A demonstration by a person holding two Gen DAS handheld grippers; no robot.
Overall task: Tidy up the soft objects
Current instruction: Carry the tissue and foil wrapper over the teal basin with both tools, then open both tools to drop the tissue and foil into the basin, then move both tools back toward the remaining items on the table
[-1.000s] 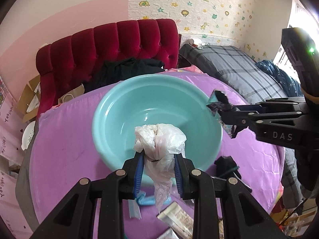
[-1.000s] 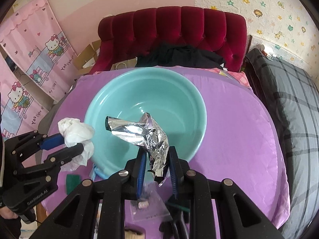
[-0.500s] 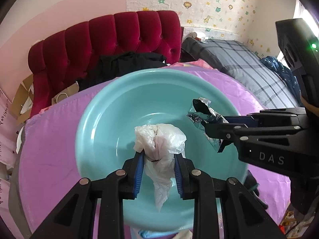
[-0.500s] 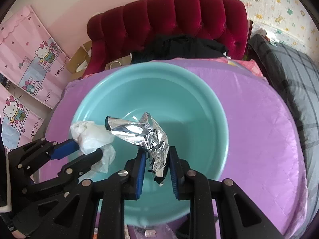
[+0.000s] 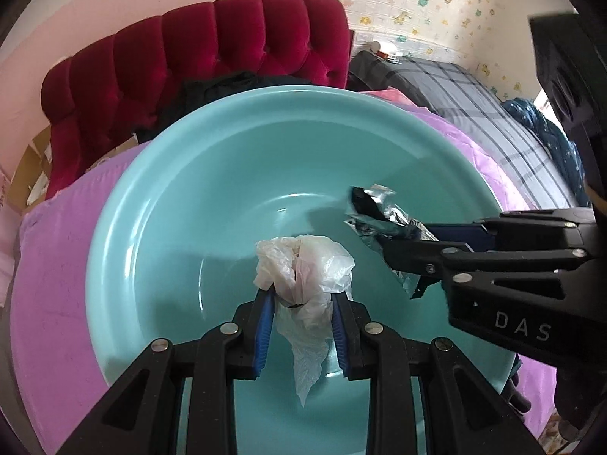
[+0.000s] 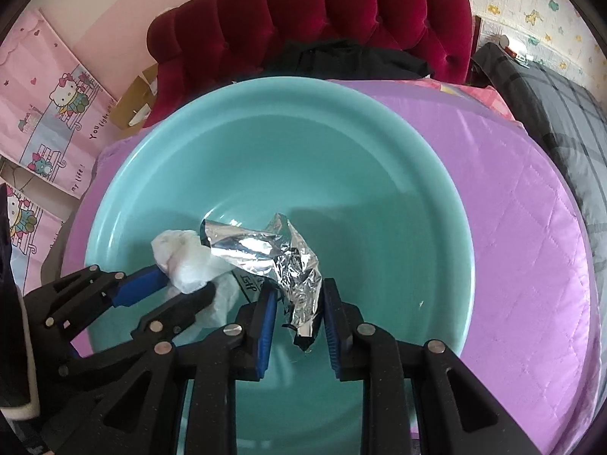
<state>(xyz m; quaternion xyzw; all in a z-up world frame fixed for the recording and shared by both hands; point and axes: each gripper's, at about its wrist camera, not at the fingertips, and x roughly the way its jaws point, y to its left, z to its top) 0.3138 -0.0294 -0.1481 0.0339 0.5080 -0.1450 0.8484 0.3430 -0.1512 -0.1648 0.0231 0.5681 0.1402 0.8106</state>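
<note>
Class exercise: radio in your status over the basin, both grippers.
Left gripper shut on white plastic bag. Right gripper shut on crumpled foil wrapper. Both over teal basin; nothing released. No obstruction.

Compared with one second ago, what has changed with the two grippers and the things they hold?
Both grippers moved forward, from the near rim to over the inside of the teal basin. The left gripper still clamps the white plastic bag, and the right gripper still clamps the crumpled foil. Nothing was released. The basin stayed on the purple cover.
</note>
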